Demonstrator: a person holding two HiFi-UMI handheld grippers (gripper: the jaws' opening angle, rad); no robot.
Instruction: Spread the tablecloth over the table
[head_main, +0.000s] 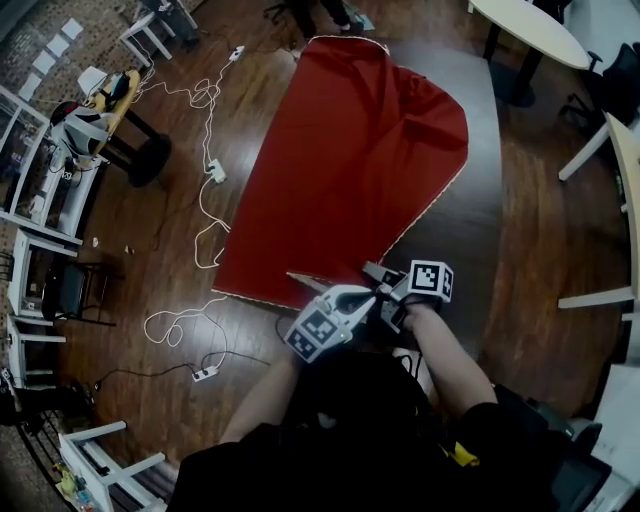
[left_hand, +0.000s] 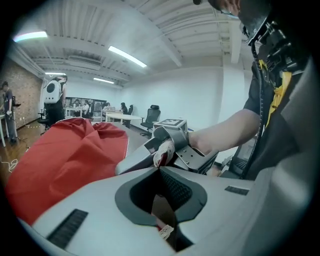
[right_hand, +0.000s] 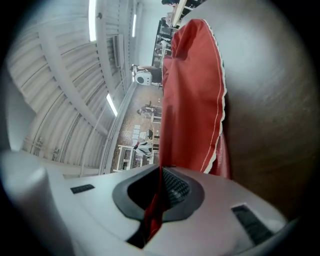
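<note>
Red tablecloth (head_main: 350, 160) lying askew on the dark table (head_main: 485, 200); both claws clenched on its near hem.

The cloth covers the table's left part and seems to spill past that side, while the right part lies bare; the left gripper (left_hand: 160, 172) pinches a scrap of lace trim, the right gripper (right_hand: 161, 170) a red fold, the two just beside each other; to spread well, I judge, the hands should part along the hem, keep it taut and draw it toward the bare side without dragging the far end off; only the head view shows the bare wood; only the left gripper view shows the right claw biting the lace edge.
</note>
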